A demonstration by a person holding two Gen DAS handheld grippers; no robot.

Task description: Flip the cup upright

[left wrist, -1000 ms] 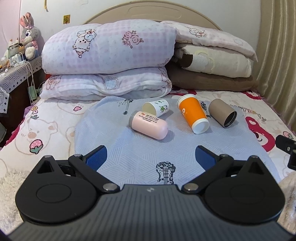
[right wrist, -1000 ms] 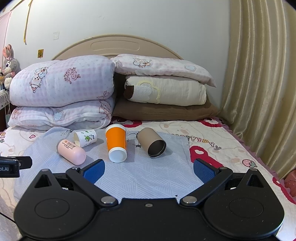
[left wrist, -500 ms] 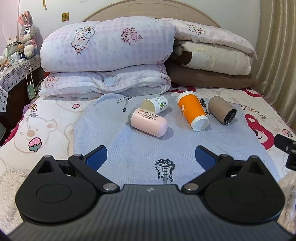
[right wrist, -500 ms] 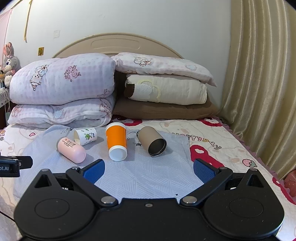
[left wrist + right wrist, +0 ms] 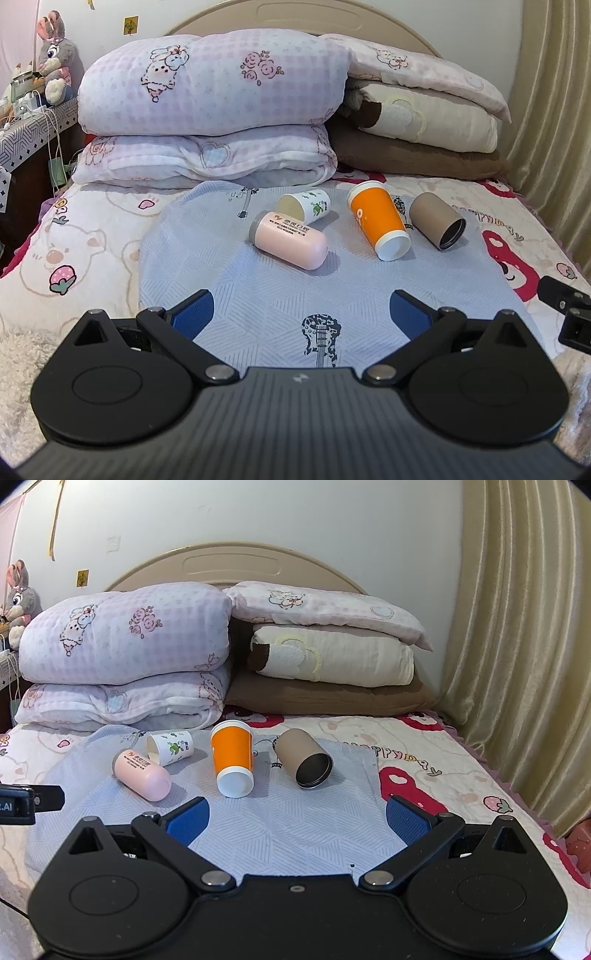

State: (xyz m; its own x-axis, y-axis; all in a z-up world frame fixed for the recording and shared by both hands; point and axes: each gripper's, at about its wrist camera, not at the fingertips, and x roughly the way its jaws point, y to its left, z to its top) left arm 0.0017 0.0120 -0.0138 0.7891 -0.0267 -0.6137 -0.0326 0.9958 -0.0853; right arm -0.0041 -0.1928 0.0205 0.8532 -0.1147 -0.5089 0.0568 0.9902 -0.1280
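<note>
Four cups are seen lying on their sides on the grey-blue mat (image 5: 258, 295) spread over the bed, none yet set upright. The pink cup (image 5: 290, 240) is laid across the front left, with the small white cup (image 5: 304, 206) just behind it, apparently touching, its mouth turned to the left. The orange cup (image 5: 378, 223) is pointed with its white rim toward the cameras, and the brown cup (image 5: 436, 221) is placed just beside it on the right, its dark mouth also turned forward. The mat is presumably put down to give a flatter, firmer footing than the quilted bedding.

The left gripper (image 5: 301, 314) is held low over the near edge of the mat, its blue-padded jaws spread wide and nothing between them. The right gripper (image 5: 295, 818) is kept likewise, jaws wide and empty, well short of the cups. Both are judged to be poised for a reach: the wide spread is needed to pass around a cup's body. Which cup is meant first cannot be told. Since the cups are light and round, rolling on the soft bed is to be expected if one is nudged before it is clasped.
</note>
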